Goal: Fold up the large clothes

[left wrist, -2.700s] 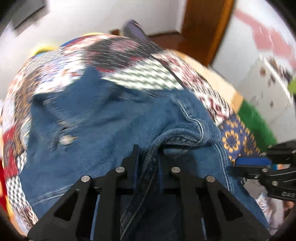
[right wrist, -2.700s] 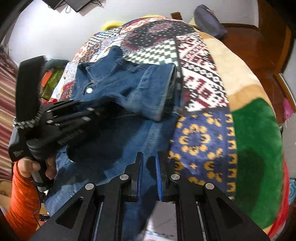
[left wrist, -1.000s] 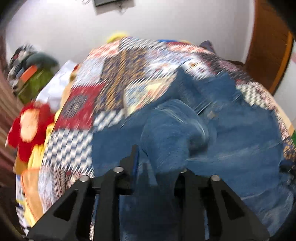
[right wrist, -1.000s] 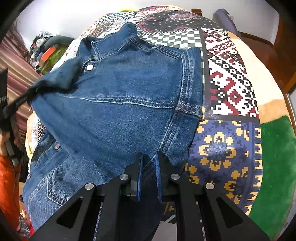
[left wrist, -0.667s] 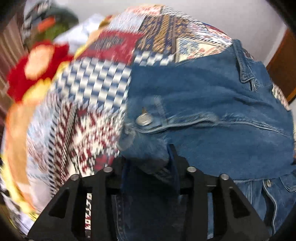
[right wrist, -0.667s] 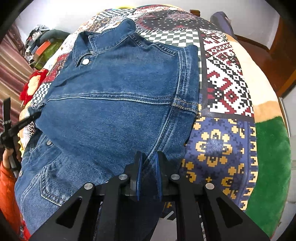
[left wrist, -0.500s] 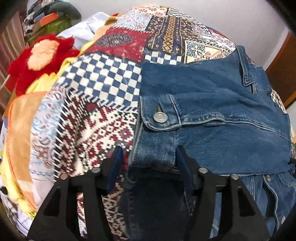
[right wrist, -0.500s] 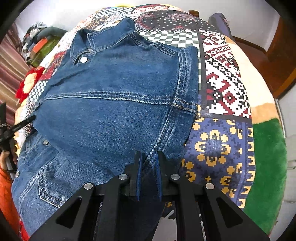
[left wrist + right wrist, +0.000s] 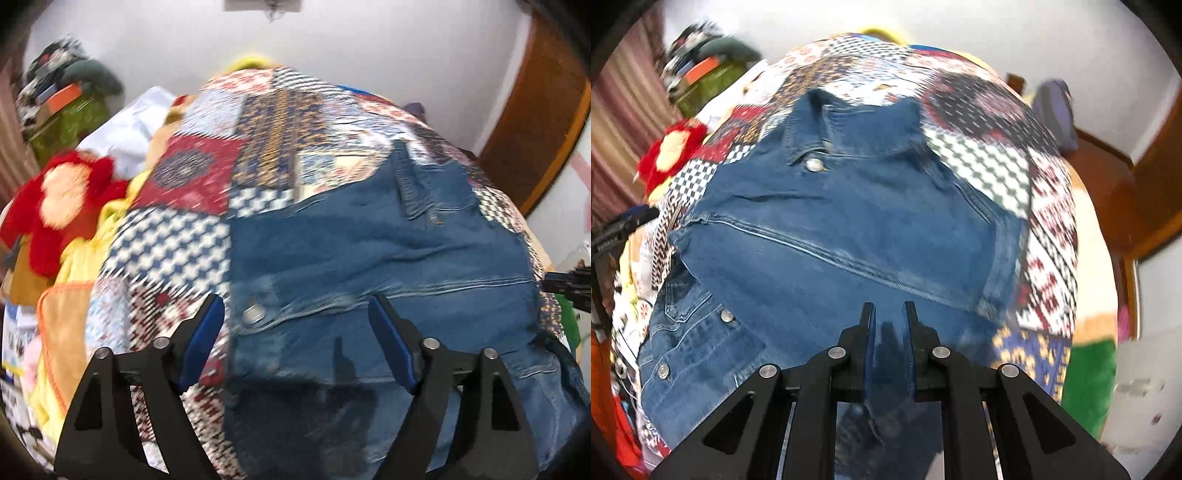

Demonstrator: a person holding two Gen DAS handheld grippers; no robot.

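No readable text, labels, brands or numbers in either view. There's faint light print on the black body of the left tongs (image 9: 617, 236) at the left edge of the right wrist view, but it's too blurred to make out. The metal snap buttons on the denim jacket (image 9: 849, 229) are too small and smeared to show any stamping.
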